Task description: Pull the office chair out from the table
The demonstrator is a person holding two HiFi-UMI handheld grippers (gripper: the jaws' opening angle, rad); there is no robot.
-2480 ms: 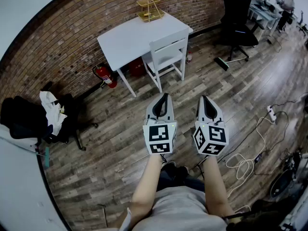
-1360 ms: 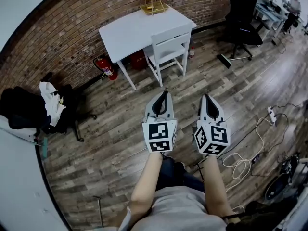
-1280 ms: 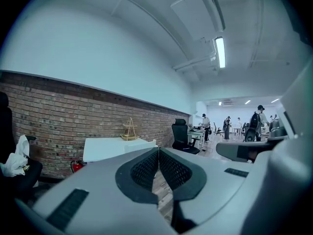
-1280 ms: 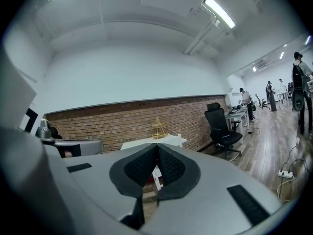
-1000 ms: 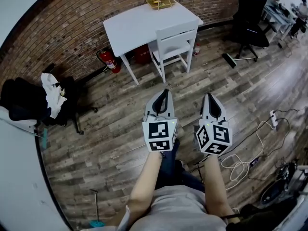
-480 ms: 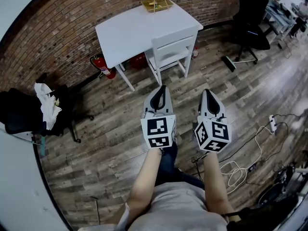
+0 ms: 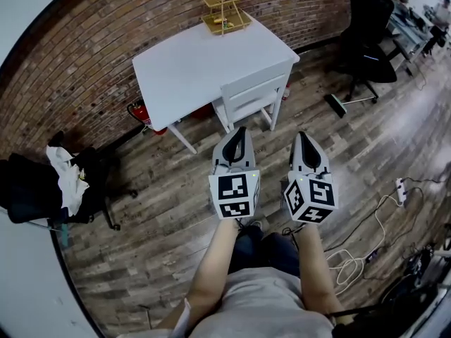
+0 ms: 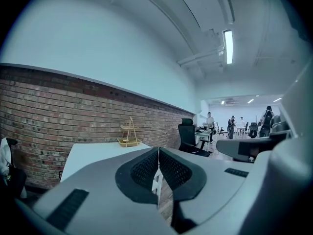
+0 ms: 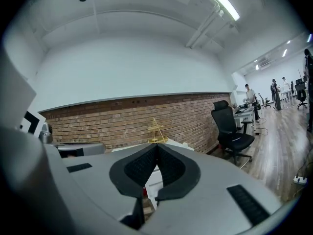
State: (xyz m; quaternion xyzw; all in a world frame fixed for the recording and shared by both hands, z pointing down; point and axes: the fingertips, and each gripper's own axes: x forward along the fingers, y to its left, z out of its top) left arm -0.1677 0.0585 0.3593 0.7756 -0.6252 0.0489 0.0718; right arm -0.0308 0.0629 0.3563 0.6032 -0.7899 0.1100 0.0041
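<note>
Two hand-held grippers are held out side by side above a wooden floor (image 7: 162,210), seen from above. The left gripper (image 7: 240,131) is pressed together with nothing between its jaws, and the right gripper (image 7: 301,135) is likewise closed and empty. Both are pointed toward a white table (image 7: 190,62) set against a brick wall (image 7: 84,41). A white chair (image 7: 254,94) is tucked in at the table's near edge, ahead of the gripper tips and untouched. A wire basket stand (image 7: 222,9) is placed at the table's far edge. A black office chair (image 7: 370,34) is seen well apart at the upper right, near another desk (image 7: 412,20). Cables (image 7: 352,259) are strewn on the floor at the right.
</note>
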